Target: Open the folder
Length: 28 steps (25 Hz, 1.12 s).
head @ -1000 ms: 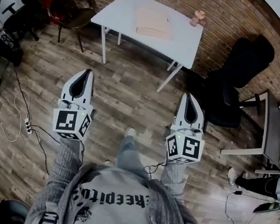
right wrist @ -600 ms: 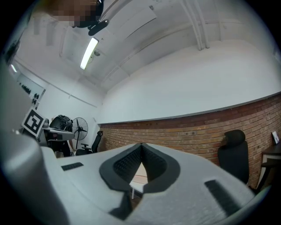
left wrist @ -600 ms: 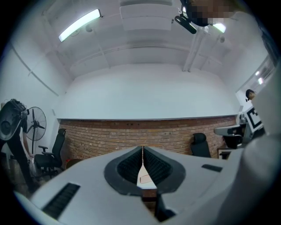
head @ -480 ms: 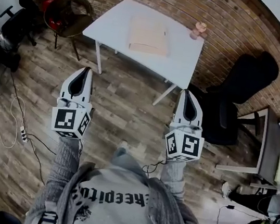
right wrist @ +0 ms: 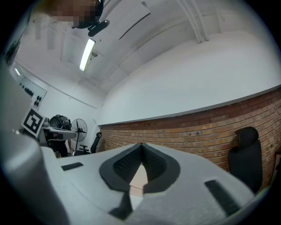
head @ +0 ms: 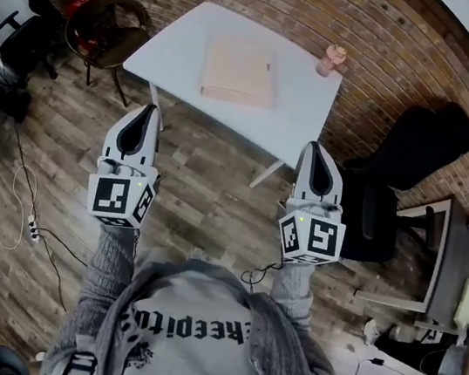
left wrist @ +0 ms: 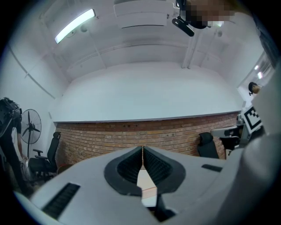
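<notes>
Both grippers sit nearer the table (head: 172,53) than a second back. Then their tips were over open floor, well short of it; now they reach its near edge. Table and folder have slid down the head view toward the person. Jaws unchanged, closed in all three head views.

Left gripper (head: 147,109): fingers clenched tip to tip, nothing between them. Right gripper (head: 312,145): same, pressed together and empty. Both roughly level, side by side, pointing at the brick wall behind the table.

Folder (head: 240,70): tan, closed, flat at mid-table, well apart from both grippers. Small pink item (head: 331,59) near the far right corner, clear of the folder.

Judgement: step in hand is the approach. Come up square to the near edge, and part one pair of jaws before lowering onto the cover's free edge. Other gripper best pins the spine side so the folder does not skid. Which edge is free I cannot tell.
</notes>
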Each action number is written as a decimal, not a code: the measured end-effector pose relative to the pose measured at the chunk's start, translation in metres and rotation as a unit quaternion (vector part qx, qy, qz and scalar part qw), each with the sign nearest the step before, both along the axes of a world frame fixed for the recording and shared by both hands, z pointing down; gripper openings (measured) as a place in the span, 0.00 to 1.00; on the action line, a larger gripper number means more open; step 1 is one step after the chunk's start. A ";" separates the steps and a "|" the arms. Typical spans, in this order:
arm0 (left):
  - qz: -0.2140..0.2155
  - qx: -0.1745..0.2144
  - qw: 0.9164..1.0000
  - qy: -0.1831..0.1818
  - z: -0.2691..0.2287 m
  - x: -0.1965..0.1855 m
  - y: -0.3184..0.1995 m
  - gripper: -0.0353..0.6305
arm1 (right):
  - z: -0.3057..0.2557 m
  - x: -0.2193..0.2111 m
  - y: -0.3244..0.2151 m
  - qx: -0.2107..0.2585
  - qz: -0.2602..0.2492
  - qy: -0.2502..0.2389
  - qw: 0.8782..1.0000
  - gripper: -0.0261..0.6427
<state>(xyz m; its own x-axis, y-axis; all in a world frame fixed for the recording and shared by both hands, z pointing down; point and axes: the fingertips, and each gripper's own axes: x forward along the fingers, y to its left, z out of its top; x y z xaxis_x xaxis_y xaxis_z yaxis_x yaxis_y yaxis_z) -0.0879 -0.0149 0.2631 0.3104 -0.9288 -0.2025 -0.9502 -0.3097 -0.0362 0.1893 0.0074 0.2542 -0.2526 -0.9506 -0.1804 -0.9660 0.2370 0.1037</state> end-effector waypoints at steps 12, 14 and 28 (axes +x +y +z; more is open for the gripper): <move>0.010 -0.016 1.000 0.002 0.020 0.016 -0.061 0.07 | 0.024 0.011 -0.058 -0.021 0.000 -0.004 1.000 0.04; 0.014 -0.013 1.000 0.003 0.021 0.018 -0.079 0.07 | 0.025 0.012 -0.073 -0.020 0.004 -0.002 1.000 0.04; 0.044 -0.015 0.999 -0.003 0.023 0.013 -0.225 0.07 | 0.031 -0.001 -0.216 -0.031 0.018 -0.005 0.999 0.04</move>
